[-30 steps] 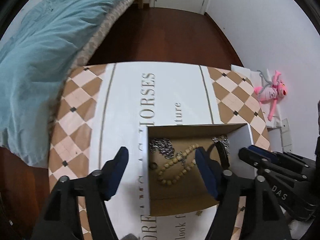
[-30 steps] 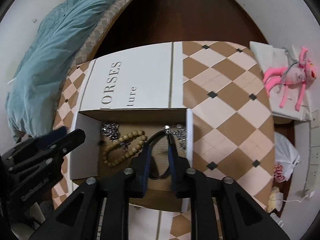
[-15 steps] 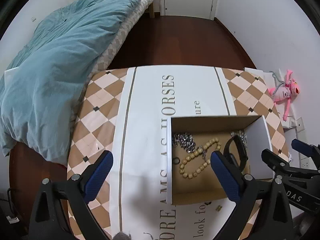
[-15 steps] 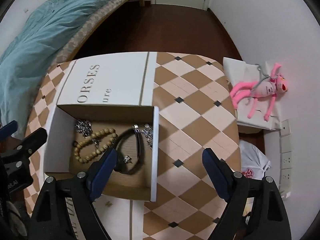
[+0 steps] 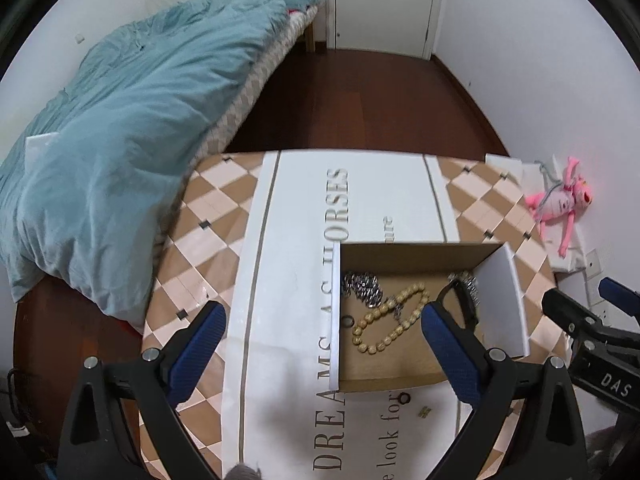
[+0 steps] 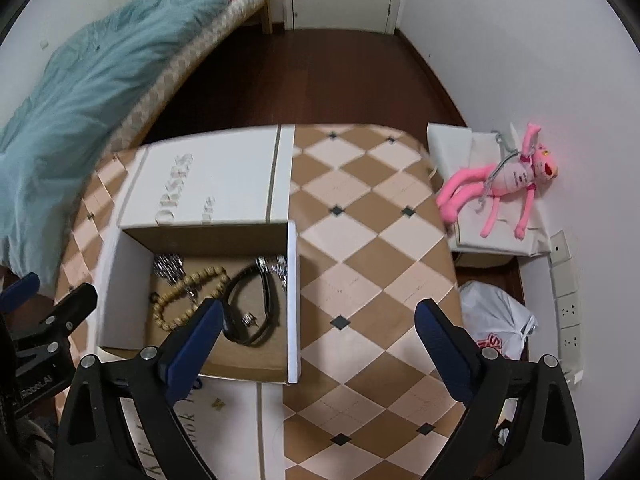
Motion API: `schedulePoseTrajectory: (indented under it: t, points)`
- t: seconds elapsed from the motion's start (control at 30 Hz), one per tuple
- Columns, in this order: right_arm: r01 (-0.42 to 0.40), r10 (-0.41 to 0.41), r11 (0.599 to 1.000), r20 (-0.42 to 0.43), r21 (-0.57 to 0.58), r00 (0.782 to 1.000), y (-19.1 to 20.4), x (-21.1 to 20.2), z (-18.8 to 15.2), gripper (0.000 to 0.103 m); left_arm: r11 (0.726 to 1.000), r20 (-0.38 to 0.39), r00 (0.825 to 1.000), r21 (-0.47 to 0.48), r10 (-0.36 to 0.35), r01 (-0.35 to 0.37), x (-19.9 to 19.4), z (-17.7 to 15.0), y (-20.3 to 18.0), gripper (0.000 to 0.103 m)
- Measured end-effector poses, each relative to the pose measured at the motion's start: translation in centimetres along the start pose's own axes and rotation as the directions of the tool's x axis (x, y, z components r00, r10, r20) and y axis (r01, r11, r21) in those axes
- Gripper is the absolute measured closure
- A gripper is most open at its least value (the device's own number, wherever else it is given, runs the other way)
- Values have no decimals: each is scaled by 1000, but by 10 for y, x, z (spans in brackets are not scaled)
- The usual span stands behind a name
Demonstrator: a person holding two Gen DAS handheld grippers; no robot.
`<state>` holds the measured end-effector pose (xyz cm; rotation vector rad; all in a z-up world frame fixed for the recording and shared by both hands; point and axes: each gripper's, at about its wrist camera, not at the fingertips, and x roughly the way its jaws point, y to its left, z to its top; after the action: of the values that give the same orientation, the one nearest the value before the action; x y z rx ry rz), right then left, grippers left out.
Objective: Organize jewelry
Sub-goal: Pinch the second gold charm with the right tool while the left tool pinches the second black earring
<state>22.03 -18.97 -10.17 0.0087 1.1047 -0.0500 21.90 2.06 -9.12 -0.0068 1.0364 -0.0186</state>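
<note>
An open cardboard box [image 5: 502,292] [image 6: 124,280] stands on the table. In it lie a wooden bead bracelet [image 5: 386,322] [image 6: 188,294], a silver chain [image 5: 362,286] [image 6: 168,266], a black cord bracelet [image 6: 250,304] [image 5: 462,300] and a second silver piece [image 6: 276,268]. A small ring [image 5: 404,399] and a small gold piece [image 5: 424,412] [image 6: 218,403] lie on the white runner in front of the box. My left gripper [image 5: 322,344] is open and empty above the box's left side. My right gripper [image 6: 316,344] is open and empty above the box's right edge.
The table has a checkered cloth [image 6: 360,216] with a white lettered runner [image 5: 296,240]. A bed with a blue duvet [image 5: 120,140] is to the left. A pink plush toy [image 6: 508,178] on a white bag and a plastic bag [image 6: 496,326] lie to the right.
My right gripper let go of the black cord bracelet, opened wide and drew back up. My left gripper also opened wider and rose away from the box.
</note>
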Motion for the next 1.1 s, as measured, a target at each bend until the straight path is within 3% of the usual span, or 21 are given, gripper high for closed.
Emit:
schedulePoseTrajectory:
  t: [0.1, 0.27, 0.47, 0.53, 0.77, 0.87, 0.93, 0.97, 1.03, 1.1]
  points:
    - [-26, 26, 1000, 27, -5, 999, 4, -16, -4, 4, 1000, 24, 1000, 2, 0, 0, -8, -5, 3, 3]
    - [-61, 62, 998, 25, -23, 998, 18, -16, -44, 4, 997, 42, 996, 25, 78, -79, -7, -43, 14, 3]
    - [-115, 114, 993, -51, -26, 992, 36, 30, -100, 7, 993, -80, 991, 60, 104, -100, 41, -102, 30, 3]
    - [-128, 126, 991, -65, -30, 990, 43, 42, -111, 19, 994, -108, 989, 54, 103, -98, 53, -113, 35, 3]
    - [-164, 160, 985, -64, -60, 985, 67, 65, -134, 36, 993, -132, 985, 44, 114, -109, 67, -126, 44, 3]
    - [-120, 118, 989, -24, -90, 993, 76, 64, -139, 44, 993, -131, 985, 43, 115, -111, 68, -128, 47, 3]
    - [-86, 86, 991, -7, -99, 996, 79, 63, -141, 69, 993, -133, 984, 40, 116, -112, 68, -130, 48, 3]
    - [-76, 77, 992, -1, -103, 997, 79, 62, -141, 73, 993, -133, 984, 38, 116, -112, 68, -130, 48, 3]
    - [-75, 77, 991, 8, -110, 997, 80, 61, -143, 95, 993, -133, 985, 36, 112, -108, 67, -130, 48, 3]
    - [-83, 86, 990, 16, -113, 996, 78, 60, -145, 96, 994, -124, 986, 40, 108, -104, 63, -130, 44, 3]
